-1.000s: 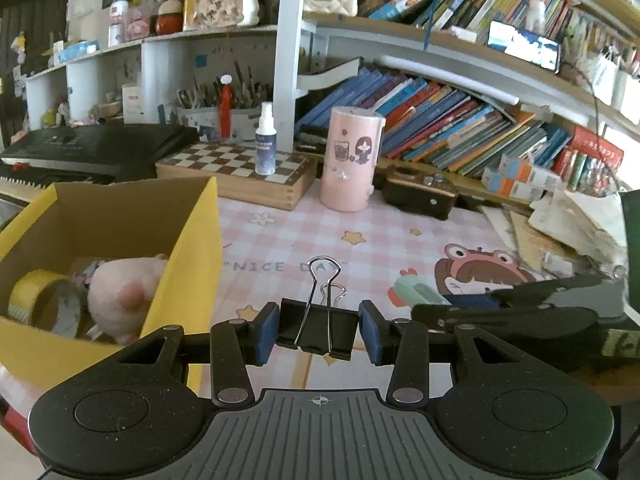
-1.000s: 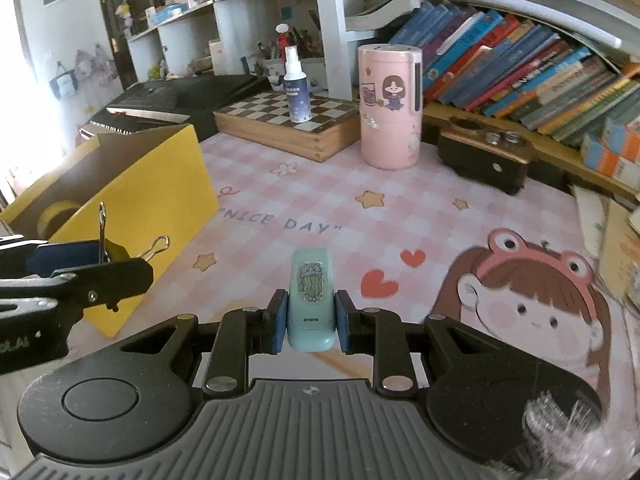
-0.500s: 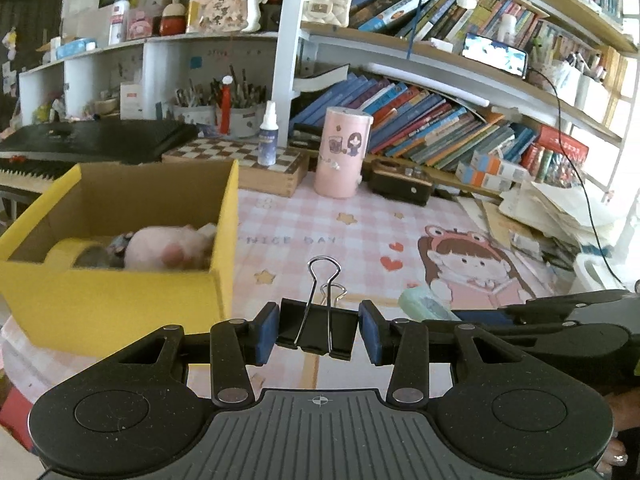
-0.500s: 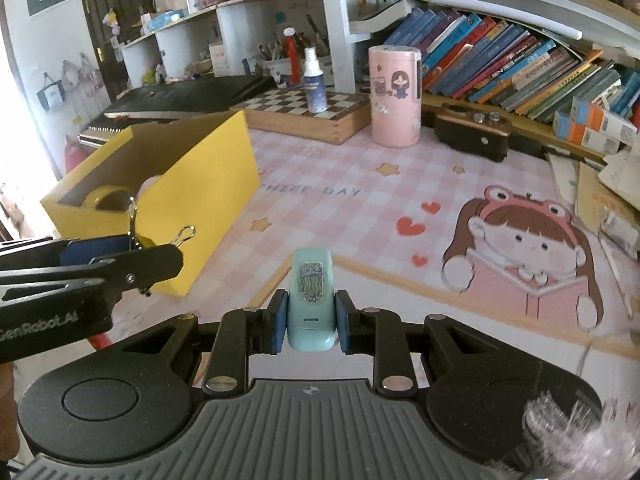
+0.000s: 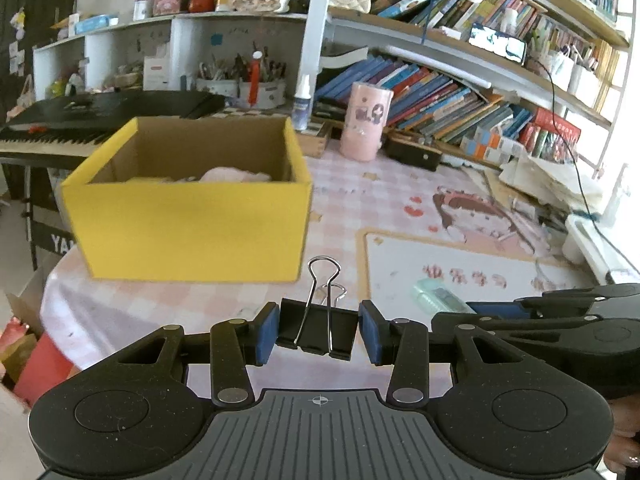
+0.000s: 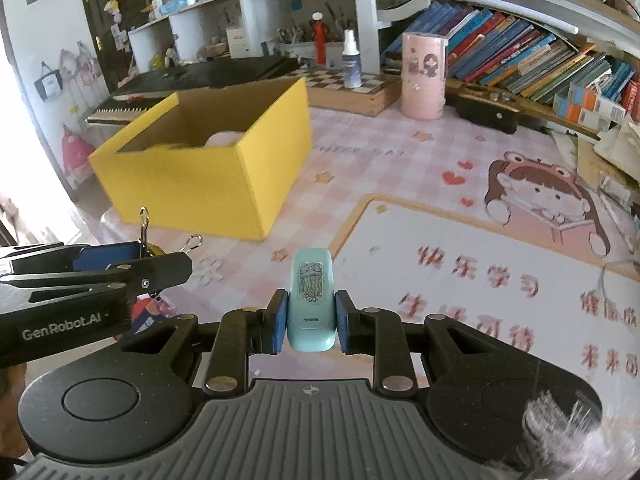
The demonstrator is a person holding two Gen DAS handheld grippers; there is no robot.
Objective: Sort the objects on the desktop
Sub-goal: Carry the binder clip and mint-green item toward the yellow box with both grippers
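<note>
Both grippers withdrawn from yellow box (image 5: 192, 228) now at frame upper left, left gripper (image 5: 318, 330) clamped on black binder clip (image 5: 316, 328), right gripper (image 6: 310, 316) clamped on light-blue case (image 6: 311, 300)

box contents (image 5: 234, 176) mostly hidden

The open yellow cardboard box (image 6: 208, 168) stands on the pink checked table mat (image 6: 380, 168), left of the pink cylindrical canister (image 6: 424, 76); a pale plush toy (image 6: 222, 136) lies inside.

Right hand-held gripper (image 6: 311, 322) clamps pale blue case (image 6: 311, 300) (jellyfish sticker); yellow box (image 6: 208, 172) on pink surface (image 6: 400, 168) beyond.
</note>
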